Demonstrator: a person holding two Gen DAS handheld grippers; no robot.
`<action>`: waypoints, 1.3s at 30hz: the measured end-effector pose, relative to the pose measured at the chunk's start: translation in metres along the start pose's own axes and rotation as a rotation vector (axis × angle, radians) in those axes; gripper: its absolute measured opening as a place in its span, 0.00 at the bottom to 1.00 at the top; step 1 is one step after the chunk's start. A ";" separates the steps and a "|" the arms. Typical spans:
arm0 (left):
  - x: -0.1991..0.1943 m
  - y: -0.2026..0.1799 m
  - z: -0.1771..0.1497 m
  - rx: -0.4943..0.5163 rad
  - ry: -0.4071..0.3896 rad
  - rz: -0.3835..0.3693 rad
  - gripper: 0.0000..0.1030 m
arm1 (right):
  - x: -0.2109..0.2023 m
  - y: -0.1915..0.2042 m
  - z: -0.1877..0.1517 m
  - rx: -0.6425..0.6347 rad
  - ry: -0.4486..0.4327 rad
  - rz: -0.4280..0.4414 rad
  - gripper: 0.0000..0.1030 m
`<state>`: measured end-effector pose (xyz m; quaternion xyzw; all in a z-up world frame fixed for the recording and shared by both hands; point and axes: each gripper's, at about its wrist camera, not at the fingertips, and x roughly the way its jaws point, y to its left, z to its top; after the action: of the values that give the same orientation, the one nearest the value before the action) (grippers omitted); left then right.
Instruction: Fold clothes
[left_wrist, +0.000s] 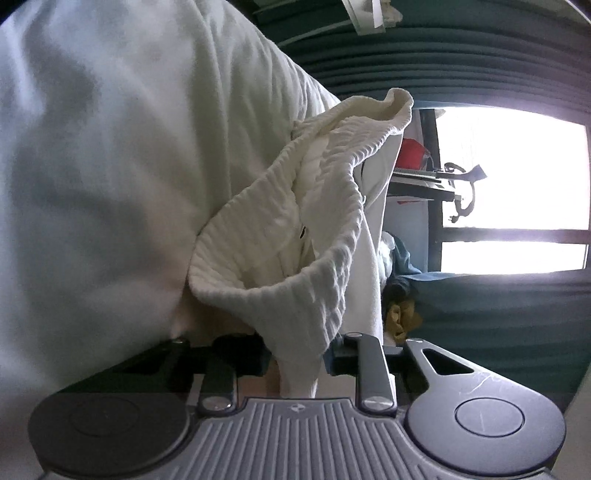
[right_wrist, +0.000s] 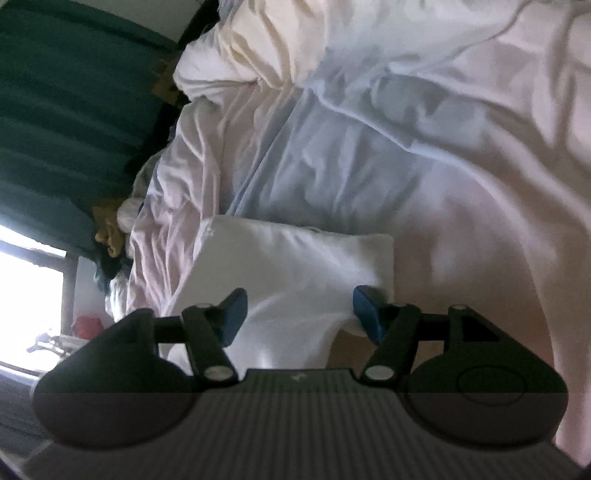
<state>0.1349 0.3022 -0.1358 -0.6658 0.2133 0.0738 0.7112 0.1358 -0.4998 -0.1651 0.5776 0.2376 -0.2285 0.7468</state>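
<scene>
- One white bedsheet (right_wrist: 369, 110), rumpled, fills the upper and right parts of the right wrist view; in the left wrist view smooth white cloth covers the whole left half of the frame.
- One dark green curtain (left_wrist: 461, 66) runs across the upper right of the left wrist view and the upper left of the right wrist view.
- One bright window (left_wrist: 513, 192) sits at right centre in the left wrist view, crossed by dark bars.
- One white garment with a ribbed hem (left_wrist: 280, 236) hangs in the middle of the left wrist view, its ribbed edge curling into an open pouch shape and its lower end dropping between the tongs.
- One folded white piece of cloth (right_wrist: 295, 266) lies on the sheet at lower centre of the right wrist view, roughly square, one corner reaching between the tongs.
- One small heap of clothes, with a yellow piece (left_wrist: 399, 317), lies at lower right centre beside the hanging garment.
- One red object (left_wrist: 412, 153) stands on a shelf by the window; what it is cannot be told.
- Left gripper (left_wrist: 295, 354): clenched on the garment's hanging end, the view rolled sideways.
- Right gripper (right_wrist: 297, 314): released, its blue pads (right_wrist: 234, 314) wide apart either side of the folded cloth's corner, aimed downward at the sheet.
</scene>
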 end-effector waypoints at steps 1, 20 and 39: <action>0.001 0.000 0.000 0.002 0.003 -0.001 0.27 | -0.005 -0.002 -0.003 0.019 -0.004 0.017 0.64; 0.029 -0.003 -0.008 0.004 0.026 -0.020 0.24 | 0.011 -0.004 -0.014 0.083 -0.007 0.003 0.63; -0.041 -0.059 -0.001 0.240 -0.201 0.017 0.04 | -0.019 0.023 0.006 0.006 -0.217 0.188 0.15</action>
<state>0.1210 0.3027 -0.0652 -0.5633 0.1537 0.1201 0.8029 0.1356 -0.4987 -0.1351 0.5715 0.0996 -0.2193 0.7845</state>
